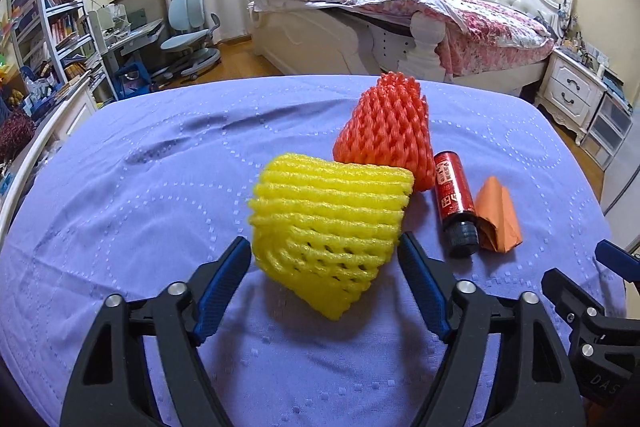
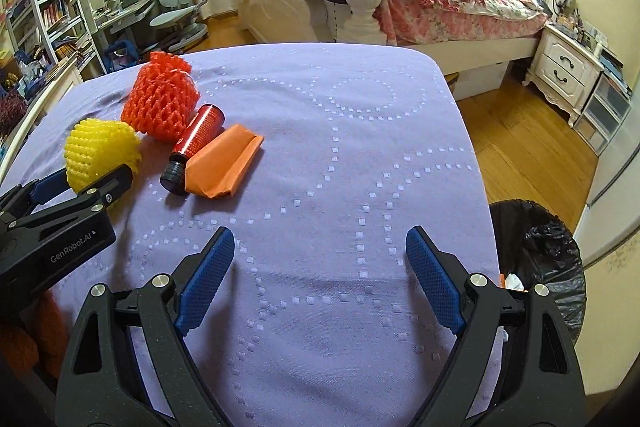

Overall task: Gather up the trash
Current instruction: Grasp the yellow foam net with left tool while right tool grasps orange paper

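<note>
A yellow foam fruit net (image 1: 332,227) lies on the purple tablecloth (image 1: 160,187), between the fingers of my left gripper (image 1: 324,253), which is open around its near part. Behind it stand a red foam net (image 1: 390,131), a red bottle with a black cap (image 1: 454,203) and a folded orange paper (image 1: 498,217). In the right wrist view the yellow net (image 2: 100,151), red net (image 2: 162,103), bottle (image 2: 194,147) and orange paper (image 2: 226,163) lie at the far left. My right gripper (image 2: 320,247) is open and empty over bare cloth.
A bin with a black bag (image 2: 540,263) stands on the floor by the table's right edge. A bed (image 1: 400,15), a nightstand (image 1: 572,95) and a desk with a chair (image 1: 188,23) stand beyond the table.
</note>
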